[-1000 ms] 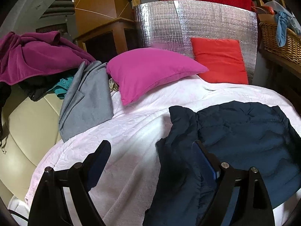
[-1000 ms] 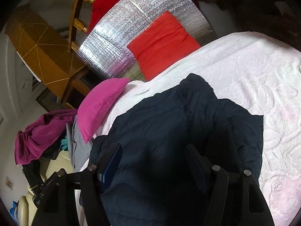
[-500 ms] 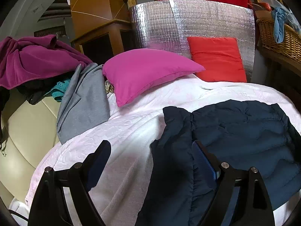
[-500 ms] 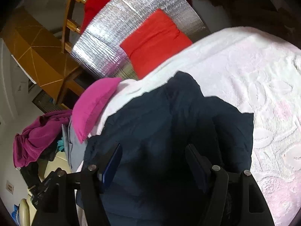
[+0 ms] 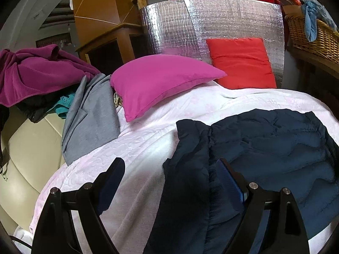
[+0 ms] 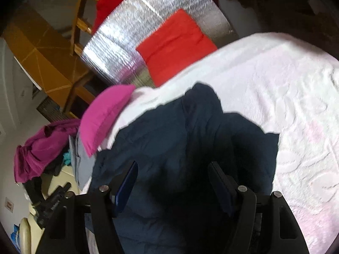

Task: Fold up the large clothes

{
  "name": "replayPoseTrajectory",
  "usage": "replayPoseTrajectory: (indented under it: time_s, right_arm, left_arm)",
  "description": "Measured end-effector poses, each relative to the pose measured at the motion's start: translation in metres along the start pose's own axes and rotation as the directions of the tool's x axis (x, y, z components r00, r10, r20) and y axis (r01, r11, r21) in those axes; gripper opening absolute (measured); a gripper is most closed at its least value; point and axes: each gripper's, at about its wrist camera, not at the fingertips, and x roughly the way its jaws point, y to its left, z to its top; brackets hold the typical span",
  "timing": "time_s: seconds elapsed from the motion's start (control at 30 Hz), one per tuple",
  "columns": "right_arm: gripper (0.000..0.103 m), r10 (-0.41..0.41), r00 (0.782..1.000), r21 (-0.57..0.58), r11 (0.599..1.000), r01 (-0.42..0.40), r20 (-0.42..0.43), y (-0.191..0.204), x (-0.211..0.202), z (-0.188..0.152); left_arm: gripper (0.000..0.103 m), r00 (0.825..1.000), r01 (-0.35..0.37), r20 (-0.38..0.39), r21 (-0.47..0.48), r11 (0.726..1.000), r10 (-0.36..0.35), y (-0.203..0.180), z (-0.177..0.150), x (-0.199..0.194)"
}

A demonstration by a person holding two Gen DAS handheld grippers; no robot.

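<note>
A dark navy padded jacket (image 5: 264,148) lies spread on the pale pink bedspread (image 5: 148,139). It also shows in the right wrist view (image 6: 180,139). My left gripper (image 5: 169,167) is open and empty, hovering over the jacket's left edge, where a sleeve-like part hangs toward me. My right gripper (image 6: 172,169) is open and empty, low over the middle of the jacket. The near part of the jacket is hidden behind the fingers in both views.
A magenta pillow (image 5: 161,80) and a red cushion (image 5: 241,63) lie at the head, against a silver foil panel (image 5: 211,25). A grey garment (image 5: 91,118) and a purple one (image 5: 36,76) pile at the left. A wicker basket (image 5: 311,36) stands at the right.
Both grippers have drifted closer to the jacket. The right view has tilted and moved in. The jaws have stayed open and the jacket has not moved.
</note>
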Motion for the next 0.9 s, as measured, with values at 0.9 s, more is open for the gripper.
replayPoseTrajectory:
  time_s: [0.9]
  right_arm:
    - [0.072, -0.014, 0.997, 0.072, 0.997, 0.009, 0.073, -0.028, -0.025, 0.014]
  left_arm:
    - [0.088, 1.0, -0.014, -0.019, 0.026, 1.0, 0.015, -0.012, -0.001, 0.01]
